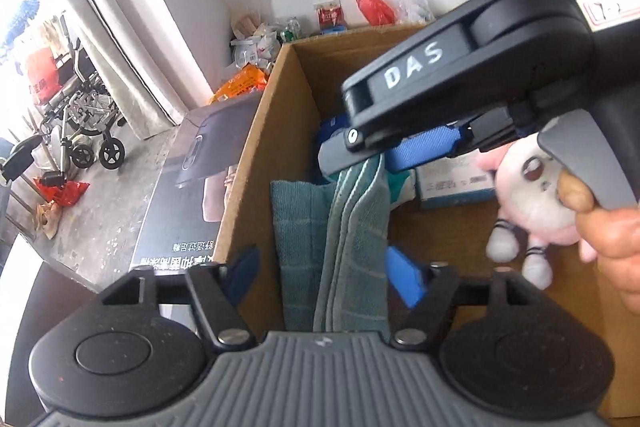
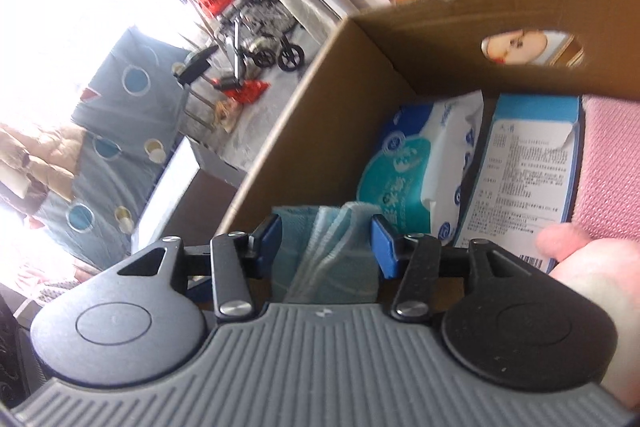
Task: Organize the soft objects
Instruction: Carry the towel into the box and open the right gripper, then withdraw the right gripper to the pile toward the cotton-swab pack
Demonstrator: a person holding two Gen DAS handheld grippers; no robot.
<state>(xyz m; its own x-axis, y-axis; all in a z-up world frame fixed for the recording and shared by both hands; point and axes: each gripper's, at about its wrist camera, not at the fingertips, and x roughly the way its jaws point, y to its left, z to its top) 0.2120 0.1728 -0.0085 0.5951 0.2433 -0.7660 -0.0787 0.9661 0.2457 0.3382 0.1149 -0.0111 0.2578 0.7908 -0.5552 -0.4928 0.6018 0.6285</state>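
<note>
Folded teal terry towel (image 1: 344, 227) stands lower centre in the brown cardboard box (image 1: 260, 147); left gripper (image 1: 324, 277) and right gripper (image 2: 326, 247) both gape around it unpressed, apparently releasing it for storage.

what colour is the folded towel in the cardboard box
Teal, a muted blue-green; the folded towel shows best in the left wrist view.

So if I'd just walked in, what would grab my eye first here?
Probably the folded teal towel standing inside the brown cardboard box, with both blue-tipped tongs, the left tongs and the right tongs, open on either side of it. Next, the pink-and-white plush doll hanging beside the person's hand at the right. Deeper in the box sits a blue-and-white tissue pack.
</note>
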